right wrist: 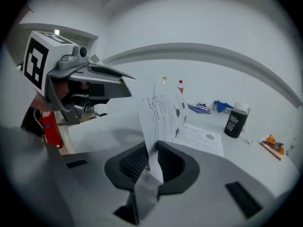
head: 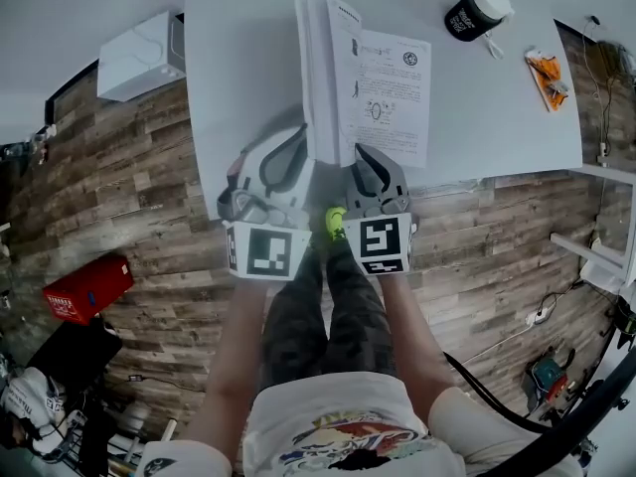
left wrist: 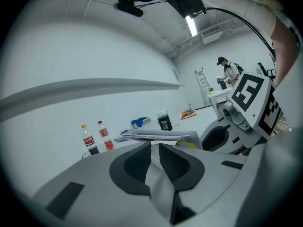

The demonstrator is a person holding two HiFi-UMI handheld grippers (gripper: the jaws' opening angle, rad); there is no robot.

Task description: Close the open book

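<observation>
1. Left gripper (head: 294,157): its jaws were clamped on the near edge of the left-hand half of the open book (head: 373,97). A thin white strip of paper showed between the ribbed pads. The bulk of the book lay straight ahead of these jaws and slightly to their right.

2. Open book: it rested on the white table (head: 238,58), between and beyond the two claws. Its spine ran away from the person, roughly along the line in which both sets of jaws pointed. The left half stood raised, while the printed right-hand page lay flat on the table, ahead of the right claw.

3. Upright leaf (right wrist: 161,110): this single printed sheet rose steeply from between the right claw's pads and leaned toward the left claw.

4. Right gripper (head: 370,167): its jaws were pinched shut on the near edge of that leaf. This claw sat just beside the left one, with the spine's near end between them.

5. Governing relation: both claws were about equally near the spine, one on either side. Closing would therefore probably call for a sideways swing about that axis, one held part being folded across toward the other claw.
</observation>
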